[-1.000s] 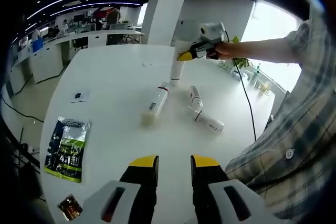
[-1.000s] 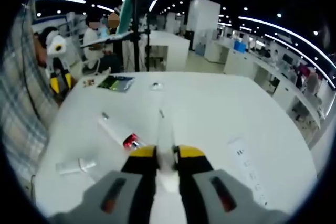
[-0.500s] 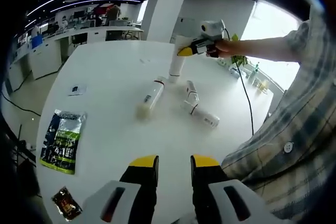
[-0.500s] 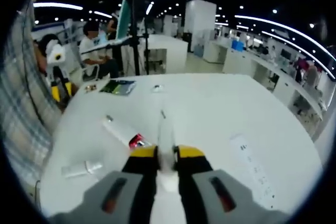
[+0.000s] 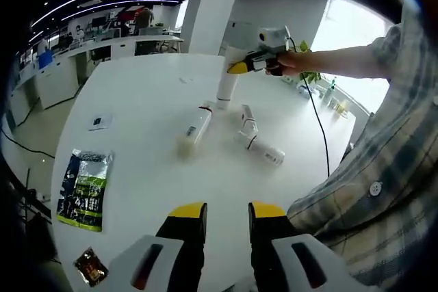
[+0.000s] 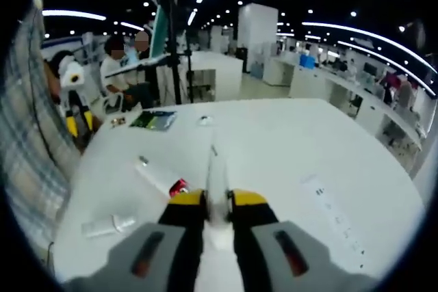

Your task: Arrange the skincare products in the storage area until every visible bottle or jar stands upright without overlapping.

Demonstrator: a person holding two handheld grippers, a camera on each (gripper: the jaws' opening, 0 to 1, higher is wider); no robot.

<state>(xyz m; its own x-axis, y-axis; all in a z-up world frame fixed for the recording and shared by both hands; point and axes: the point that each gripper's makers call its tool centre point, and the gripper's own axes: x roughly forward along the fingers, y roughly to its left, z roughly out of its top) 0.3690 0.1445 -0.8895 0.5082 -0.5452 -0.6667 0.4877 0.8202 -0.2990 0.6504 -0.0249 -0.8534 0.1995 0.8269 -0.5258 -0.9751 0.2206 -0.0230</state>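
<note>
White tube [image 5: 226, 84], clamped by our right gripper [image 5: 241, 68], stands near-upright at twelve o'clock; left gripper [image 5: 226, 211] fingers narrowly parted, empty.

On the table [image 5: 137, 94], a tall tube [image 5: 227, 81] is standing on end at the far side, with the right gripper [image 5: 239, 68] closing around its upper part. Just in front of it, two bottles are lying on their sides: one bottle [image 5: 194, 126] to the left, another bottle [image 5: 259, 147] to the right. A snack packet [image 5: 83, 188] is lying near the left edge, with a small wrapper [image 5: 89, 266] nearer the left gripper [image 5: 226, 215].
</note>
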